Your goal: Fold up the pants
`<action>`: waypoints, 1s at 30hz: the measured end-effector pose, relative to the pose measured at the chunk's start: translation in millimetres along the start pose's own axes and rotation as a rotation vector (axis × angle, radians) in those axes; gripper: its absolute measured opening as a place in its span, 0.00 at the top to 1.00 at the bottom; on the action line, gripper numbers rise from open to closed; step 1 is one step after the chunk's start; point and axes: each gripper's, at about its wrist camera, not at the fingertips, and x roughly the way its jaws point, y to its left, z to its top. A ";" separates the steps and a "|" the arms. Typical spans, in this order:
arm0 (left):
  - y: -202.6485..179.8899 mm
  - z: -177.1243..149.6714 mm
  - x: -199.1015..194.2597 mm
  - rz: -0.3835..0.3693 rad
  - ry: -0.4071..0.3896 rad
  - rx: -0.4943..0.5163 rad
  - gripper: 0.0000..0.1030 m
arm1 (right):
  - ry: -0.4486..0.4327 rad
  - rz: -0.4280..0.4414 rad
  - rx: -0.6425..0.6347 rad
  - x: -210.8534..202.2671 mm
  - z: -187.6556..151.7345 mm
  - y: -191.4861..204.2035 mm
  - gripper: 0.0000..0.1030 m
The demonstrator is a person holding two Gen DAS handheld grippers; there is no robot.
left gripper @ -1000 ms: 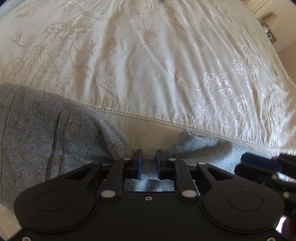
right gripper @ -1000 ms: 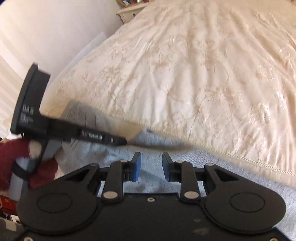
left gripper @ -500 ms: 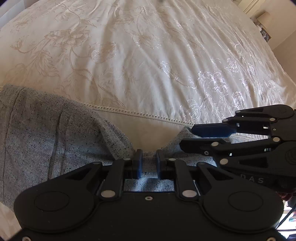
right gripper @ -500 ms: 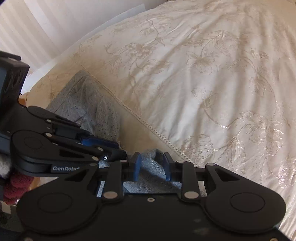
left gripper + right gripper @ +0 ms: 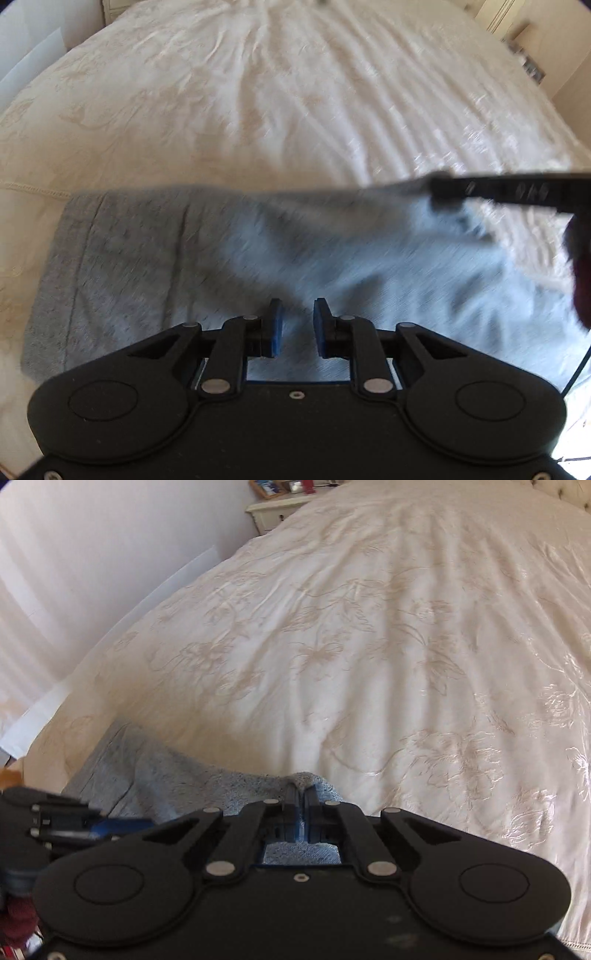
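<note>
Left gripper (image 5: 295, 326) fingers parted, holding nothing, grey pants (image 5: 229, 266) spread just ahead of them. Right gripper (image 5: 300, 805) pinched shut on a pants edge bunched at its fingertips. Beyond, cream floral bedspread (image 5: 369, 635). Judged: first fold underway, flattening and remaining folds left

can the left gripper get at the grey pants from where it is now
Probably yes. The left gripper hangs open right over the grey pants, with bare fabric between and ahead of its fingers. The right gripper, shut on the pants' edge, is off to the side, not in the way.
</note>
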 end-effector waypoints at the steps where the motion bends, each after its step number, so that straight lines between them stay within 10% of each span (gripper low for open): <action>1: 5.2 -4.6 8.2 0.017 0.033 -0.007 0.78 | 0.003 -0.012 -0.003 6.3 3.3 -2.2 0.97; 16: 3.9 -48.1 -1.1 0.048 0.072 0.159 0.77 | 0.144 -0.094 0.003 101.8 15.1 -13.2 0.99; 24: -2.3 -39.4 -48.5 0.020 -0.014 0.167 0.77 | -0.030 -0.070 0.044 16.6 -2.6 -19.0 0.82; 30: -23.2 -27.6 -19.8 -0.039 0.059 0.183 0.77 | 0.039 -0.072 0.107 -16.4 -78.9 -9.6 0.82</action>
